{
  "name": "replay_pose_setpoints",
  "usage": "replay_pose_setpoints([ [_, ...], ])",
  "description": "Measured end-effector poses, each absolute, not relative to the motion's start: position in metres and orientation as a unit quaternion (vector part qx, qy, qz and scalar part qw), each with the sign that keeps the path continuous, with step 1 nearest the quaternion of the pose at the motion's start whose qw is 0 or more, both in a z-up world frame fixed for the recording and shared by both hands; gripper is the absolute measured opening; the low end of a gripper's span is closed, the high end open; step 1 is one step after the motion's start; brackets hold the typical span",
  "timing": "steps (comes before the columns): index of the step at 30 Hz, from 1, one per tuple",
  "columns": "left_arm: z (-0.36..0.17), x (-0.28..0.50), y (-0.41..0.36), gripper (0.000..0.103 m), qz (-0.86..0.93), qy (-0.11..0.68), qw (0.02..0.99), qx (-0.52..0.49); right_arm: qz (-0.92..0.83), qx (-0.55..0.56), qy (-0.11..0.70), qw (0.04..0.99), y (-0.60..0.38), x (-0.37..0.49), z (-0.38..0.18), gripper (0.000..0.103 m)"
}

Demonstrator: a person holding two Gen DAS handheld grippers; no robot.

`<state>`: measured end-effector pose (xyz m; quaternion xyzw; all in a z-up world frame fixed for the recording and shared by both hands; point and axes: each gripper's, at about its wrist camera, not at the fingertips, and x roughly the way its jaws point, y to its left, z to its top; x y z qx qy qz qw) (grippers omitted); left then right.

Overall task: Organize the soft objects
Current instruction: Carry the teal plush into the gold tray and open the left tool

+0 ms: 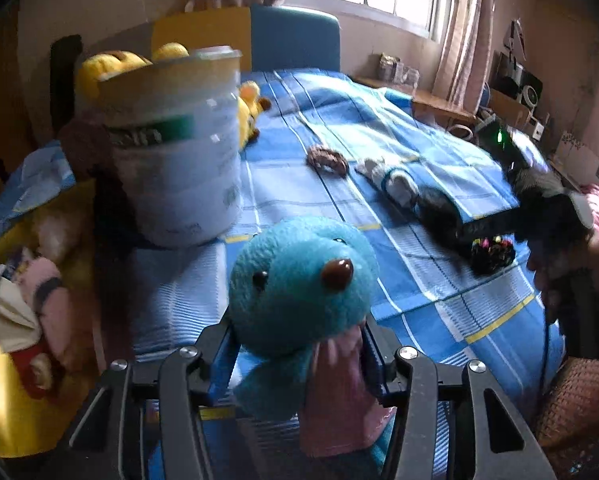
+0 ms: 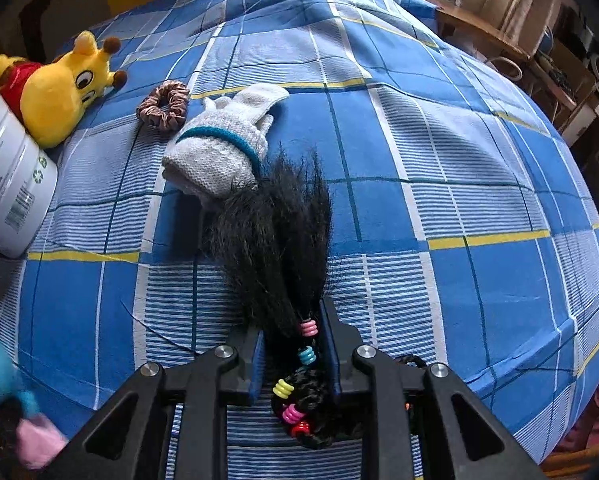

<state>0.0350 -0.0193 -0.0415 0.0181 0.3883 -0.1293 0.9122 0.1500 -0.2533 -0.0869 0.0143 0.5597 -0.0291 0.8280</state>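
Note:
In the left wrist view a blue plush toy point(image 1: 299, 280) in a pink dress sits between the fingers of my left gripper point(image 1: 299, 344), which is shut on its body above the bed. In the right wrist view my right gripper point(image 2: 293, 332) is shut on a black hairpiece point(image 2: 275, 240) strung with coloured beads point(image 2: 307, 356); its loose hair fans out over the bedsheet. Beyond it lie a white knit glove point(image 2: 219, 148), a brown scrunchie point(image 2: 163, 106) and a yellow plush toy point(image 2: 55, 88). The left wrist view shows the same glove point(image 1: 387, 178) and scrunchie point(image 1: 327, 156).
A white plastic tub point(image 1: 179, 152) stands on the blue checked bedsheet point(image 2: 419, 160) at the left, with yellow plush behind it. A yellow bin point(image 1: 3, 400) holding several soft things is at the lower left. A desk point(image 1: 439, 104) with clutter runs along the far right.

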Motion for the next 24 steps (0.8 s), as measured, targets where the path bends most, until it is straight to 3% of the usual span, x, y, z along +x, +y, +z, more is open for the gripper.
replay_pose_setpoints([
  [24,0.021,0.009,0.097,0.054,-0.016,0.355,0.934,-0.044,-0.03,-0.004,0.556,0.831,-0.251,0.147,-0.087,0.023],
])
